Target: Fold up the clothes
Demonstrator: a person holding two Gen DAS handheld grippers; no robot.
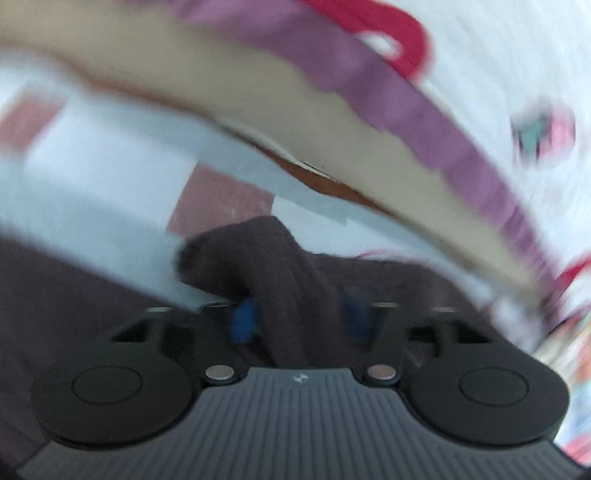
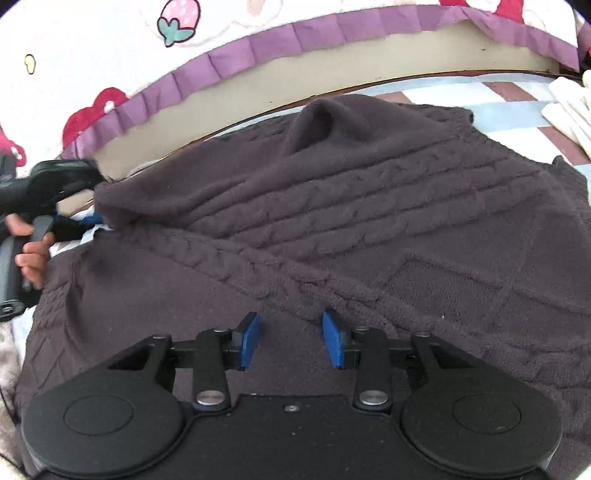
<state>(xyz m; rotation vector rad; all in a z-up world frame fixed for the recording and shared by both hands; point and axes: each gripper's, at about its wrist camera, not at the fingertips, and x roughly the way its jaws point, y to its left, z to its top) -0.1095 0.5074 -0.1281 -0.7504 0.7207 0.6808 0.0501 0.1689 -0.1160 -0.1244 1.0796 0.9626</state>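
Note:
A dark purple-brown cable-knit sweater (image 2: 332, 206) lies spread on a striped cloth, with one part folded over itself. My right gripper (image 2: 291, 341) is open just above the sweater's near part, its blue pads apart and empty. My left gripper (image 1: 299, 321) is shut on a bunched fold of the sweater (image 1: 273, 273), which rises between its blue pads; that view is blurred by motion. In the right wrist view the left gripper (image 2: 92, 177) shows at the far left, holding the sweater's left edge lifted.
A blue, white and maroon striped cloth (image 2: 517, 107) covers the surface. Behind it runs a beige edge (image 2: 295, 88) with a purple frill (image 2: 258, 48) and white strawberry-print bedding (image 2: 177, 22). A white gloved hand (image 2: 569, 110) rests at the far right.

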